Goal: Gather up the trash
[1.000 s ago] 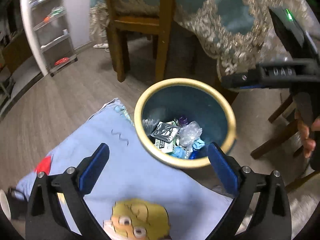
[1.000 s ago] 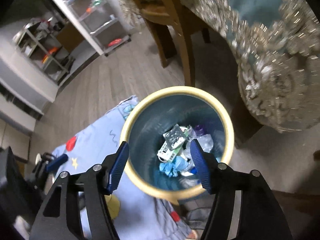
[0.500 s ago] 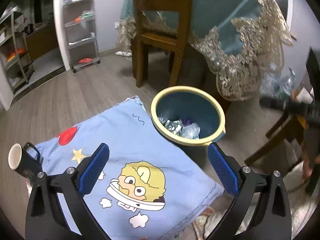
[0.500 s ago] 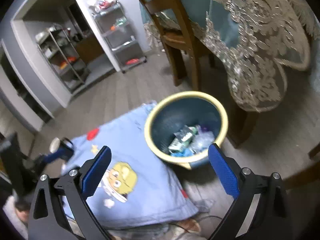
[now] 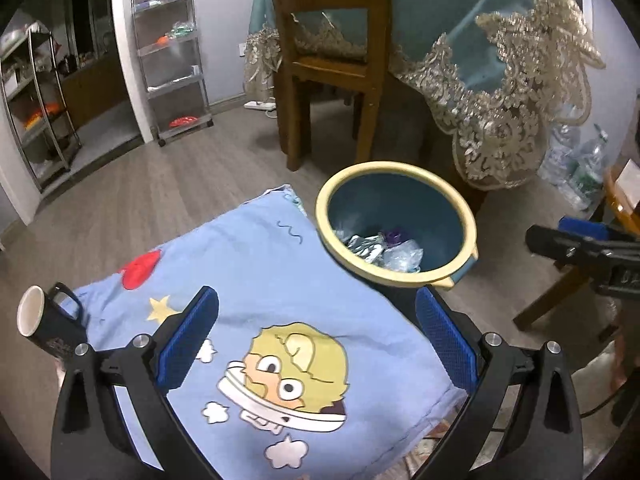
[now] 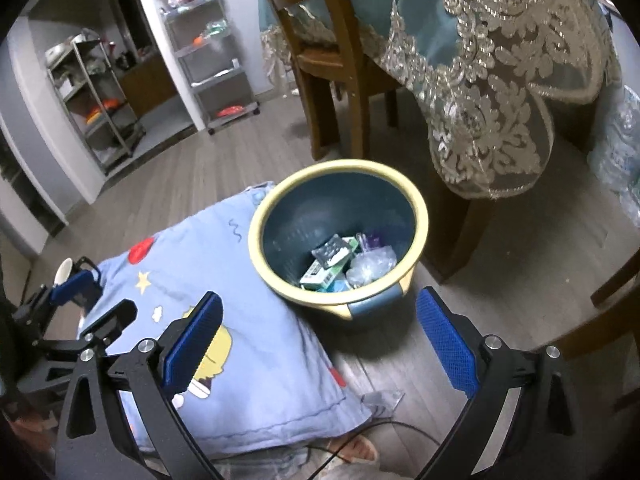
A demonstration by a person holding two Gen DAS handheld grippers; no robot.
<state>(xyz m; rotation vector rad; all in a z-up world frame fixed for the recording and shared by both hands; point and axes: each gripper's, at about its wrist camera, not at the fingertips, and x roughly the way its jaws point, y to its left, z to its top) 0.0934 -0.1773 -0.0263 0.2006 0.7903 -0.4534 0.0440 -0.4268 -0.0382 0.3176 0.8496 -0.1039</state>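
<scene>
A blue bin with a cream rim [image 5: 460, 208] [image 6: 420, 216] stands on the floor beside a light blue cartoon cloth [image 5: 256, 280] [image 6: 248, 320]. Inside lie wrappers, a green and white carton [image 6: 320, 274] and crumpled clear plastic [image 6: 370, 264] [image 5: 402, 256]. My left gripper [image 5: 316, 316] hangs open over the cloth, short of the bin, with nothing between its blue pads. Wide open too, my right gripper [image 6: 318, 316] hovers near the bin's front edge and holds nothing. The right gripper's body shows at the right edge of the left wrist view.
A dark mug [image 5: 44, 328] [image 6: 68, 276] lies at the cloth's left end. A wooden chair [image 5: 332, 60] and a table with a lace-edged teal cloth [image 6: 500, 80] stand behind the bin. Metal racks [image 5: 172, 60] line the far wall. Water bottles [image 5: 576, 160] sit at right.
Both grippers have drawn back from over the bin, which now looks smaller and farther off. The right gripper's jaws have spread from partly closed to wide open, empty.
</scene>
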